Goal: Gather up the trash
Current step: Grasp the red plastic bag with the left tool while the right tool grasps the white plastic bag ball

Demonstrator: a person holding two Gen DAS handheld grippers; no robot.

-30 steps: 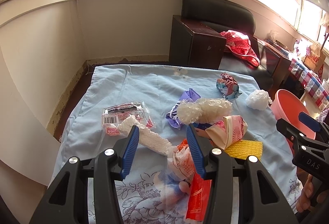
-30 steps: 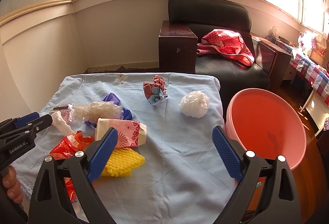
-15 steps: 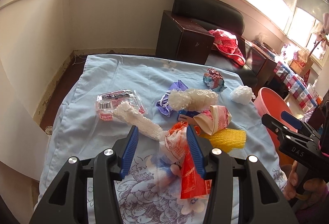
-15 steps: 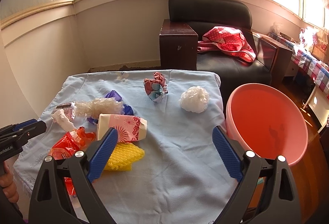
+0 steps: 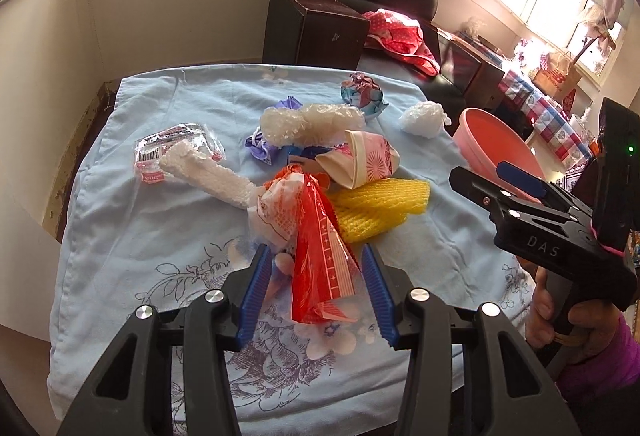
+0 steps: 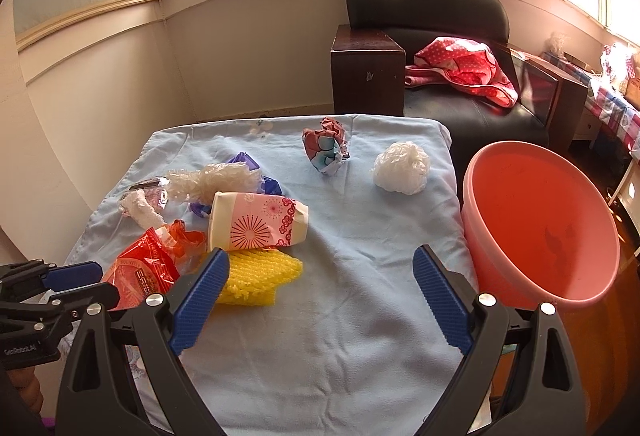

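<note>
- The left claw has its blue pads apart, and they have just been closing in a bit.
- A long red plastic wrapper lies between the pads. I cannot tell if the pads touch it.
- The wrapper's long side runs from the claw away toward the middle of the bench. Its wide end is near the claw and its thin end points away.
- The far end of the wrapper lies on a crumpled white and orange plastic bag.
- A second ago the left claw sat further back and to the left, over a white fluffy foam strip. Now it is lower and around the red wrapper.
- The right claw is wide apart with nothing in it, above the light blue cloth on the bench. It has stayed where it was.
- A yellow foam net lies just beside its left pad.
- A pink paper cup with red flowers lies on its side, resting on the yellow net.
- A big pink plastic bowl stands off the right edge of the bench.
</note>
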